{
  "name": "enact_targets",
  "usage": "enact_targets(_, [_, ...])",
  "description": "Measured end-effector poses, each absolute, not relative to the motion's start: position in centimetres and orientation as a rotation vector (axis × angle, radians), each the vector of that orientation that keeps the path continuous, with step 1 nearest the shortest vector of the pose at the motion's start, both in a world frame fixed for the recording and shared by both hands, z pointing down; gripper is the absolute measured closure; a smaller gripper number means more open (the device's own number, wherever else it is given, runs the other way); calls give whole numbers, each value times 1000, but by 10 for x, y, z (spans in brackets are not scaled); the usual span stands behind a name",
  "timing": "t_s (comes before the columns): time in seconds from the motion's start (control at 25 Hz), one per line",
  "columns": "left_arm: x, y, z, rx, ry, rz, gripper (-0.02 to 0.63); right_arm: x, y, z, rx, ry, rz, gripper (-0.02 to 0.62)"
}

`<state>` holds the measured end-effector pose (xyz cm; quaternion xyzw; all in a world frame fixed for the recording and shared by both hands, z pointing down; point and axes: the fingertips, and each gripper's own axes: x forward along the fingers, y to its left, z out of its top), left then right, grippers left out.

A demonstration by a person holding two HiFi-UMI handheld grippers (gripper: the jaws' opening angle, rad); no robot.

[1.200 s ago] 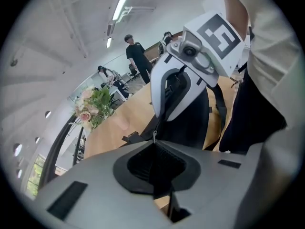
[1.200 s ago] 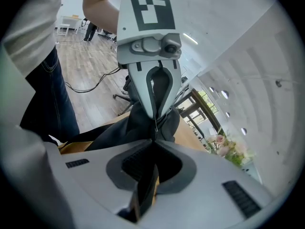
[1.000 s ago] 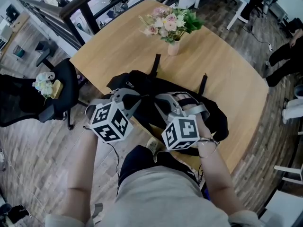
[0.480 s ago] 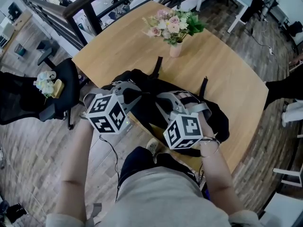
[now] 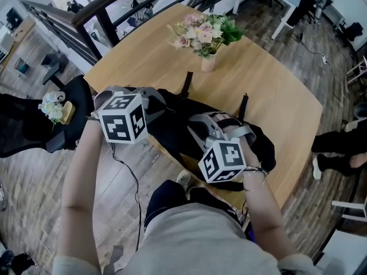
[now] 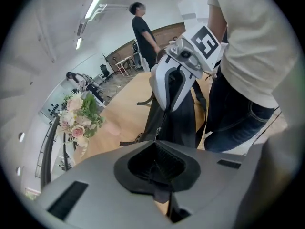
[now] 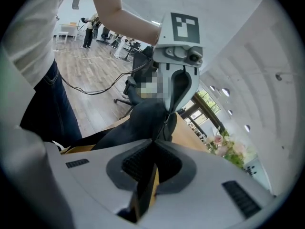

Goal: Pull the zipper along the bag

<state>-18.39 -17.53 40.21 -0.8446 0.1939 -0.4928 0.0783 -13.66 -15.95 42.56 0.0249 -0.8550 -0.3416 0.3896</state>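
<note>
A black bag (image 5: 172, 132) lies on the round wooden table (image 5: 275, 96), near its front edge. My left gripper (image 5: 164, 107) is at the bag's left end, shut on the black zipper pull (image 6: 162, 193), and the zipper line (image 6: 161, 124) runs taut from its jaws. My right gripper (image 5: 192, 130) is over the bag's middle, shut on a fold of the bag's edge (image 7: 143, 194). The two grippers face each other: the right gripper (image 6: 167, 106) shows in the left gripper view, and the left gripper (image 7: 169, 111) shows in the right gripper view.
A vase of pink flowers (image 5: 206, 36) stands behind the bag on the table. Two black straps (image 5: 187, 80) trail from the bag toward it. A black office chair (image 5: 51, 119) is left of the table. A person (image 6: 145, 32) stands far off.
My left gripper has moved left and away from the right one, drawing the zipper pull along the bag. The right gripper has stayed where it was.
</note>
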Motion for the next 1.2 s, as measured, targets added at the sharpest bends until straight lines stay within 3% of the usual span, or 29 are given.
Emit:
enact_targets(0.6, [-213,-181,403,-2538,922,-1380,586,-132,-168,429,149,-2225,-777,558])
enact_targets(0.72, [-201,-176,393,-2617,1024,-1241,586,-126,-163,428,154,-2252,-687,447])
enact_targets(0.8, [-189,-169,382,-2683,1067,-1107,586,-121,-162,421,189,-2301,-596,408])
enact_targets(0.96, [-157,-155,352,-2805,1159,-775,586,-107,-162,391,317,-2444,-412,437])
enact_targets(1.08, [-132,-148,337,-2863,1197,-556,586,-96,-158,373,378,-2546,-274,561])
enact_targets(1.2, [-112,-141,333,-2893,1241,-462,586,-85,-148,361,365,-2663,-114,588])
